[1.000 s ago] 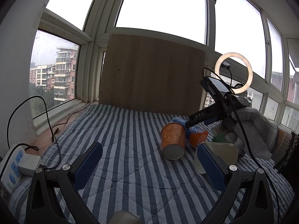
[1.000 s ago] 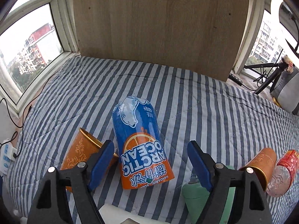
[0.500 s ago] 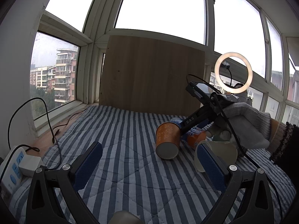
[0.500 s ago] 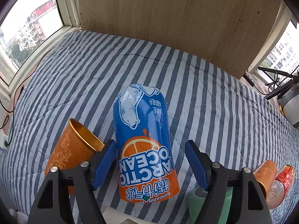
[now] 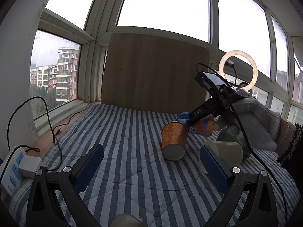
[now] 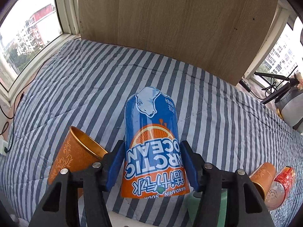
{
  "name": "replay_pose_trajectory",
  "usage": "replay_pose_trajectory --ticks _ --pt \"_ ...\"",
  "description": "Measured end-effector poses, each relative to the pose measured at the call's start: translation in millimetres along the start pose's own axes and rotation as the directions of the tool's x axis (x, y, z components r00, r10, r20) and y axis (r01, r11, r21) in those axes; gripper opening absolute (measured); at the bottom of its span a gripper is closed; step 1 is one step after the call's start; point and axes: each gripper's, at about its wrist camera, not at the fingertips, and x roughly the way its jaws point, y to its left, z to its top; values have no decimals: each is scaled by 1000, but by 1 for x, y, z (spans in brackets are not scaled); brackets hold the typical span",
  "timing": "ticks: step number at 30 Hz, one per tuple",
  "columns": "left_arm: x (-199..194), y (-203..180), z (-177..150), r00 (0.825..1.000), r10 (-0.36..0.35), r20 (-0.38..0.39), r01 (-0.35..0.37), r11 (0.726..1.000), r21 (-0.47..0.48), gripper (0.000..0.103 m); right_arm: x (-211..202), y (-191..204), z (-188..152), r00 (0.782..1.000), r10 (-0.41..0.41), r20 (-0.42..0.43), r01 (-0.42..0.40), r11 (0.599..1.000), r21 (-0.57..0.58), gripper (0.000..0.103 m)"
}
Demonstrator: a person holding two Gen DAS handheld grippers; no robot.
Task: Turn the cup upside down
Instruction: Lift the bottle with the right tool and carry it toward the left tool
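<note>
Lying between right claw pads, blue-orange cup, pads touching

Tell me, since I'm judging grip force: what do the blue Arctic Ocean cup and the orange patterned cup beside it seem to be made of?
The blue Arctic Ocean cup looks like thin glossy plastic or coated paper: printed graphics, a soft sheen. The right gripper pinches it. The orange patterned cup looks like paper with a metallic gold lining, judging by its shiny inside and matte printed outside. Both probably crush easily.
</note>
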Motion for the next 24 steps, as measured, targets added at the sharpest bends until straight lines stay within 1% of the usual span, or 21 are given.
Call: replay_pose_trajectory --ticks 6,8,11,13,15,16,18,20,22,24 --pt "8 8 1 1000 9 -27 -9 1000 -19 103 -34 -9 -8 997 4 71 -8 999 49 53" --pt "10 9 1 999 12 -36 -13 1000 -24 103 -50 -12 -15 995 10 99 -16 998 56 53" --pt "14 10 1 999 17 -49 -19 999 -27 103 -78 -16 -36 990 21 142 -29 998 55 53" --pt "17 10 2 998 16 -60 -18 1000 -25 103 -98 -20 -58 985 12 174 -23 998 58 53" --pt "19 8 1 997 15 -73 -16 1000 -17 103 -113 -25 -80 981 24 193 -37 997 63 53" --pt "20 7 1 997 9 -79 -10 1000 -11 103 -121 -28 -94 979 32 202 -47 997 68 53" --pt "23 2 1 996 5 -92 -4 1000 5 103 -136 -30 -120 974 18 225 -35 996 76 53" --pt "25 -3 1 994 -7 -109 10 1000 22 103 -147 -30 -145 970 21 242 -41 996 75 53" --pt "28 -11 1 989 -35 -146 38 999 18 103 -155 -31 -171 967 25 253 -49 995 89 53" --pt "32 -19 -1 976 -83 -199 82 997 -11 102 -160 -31 -194 965 9 261 -39 993 108 53"
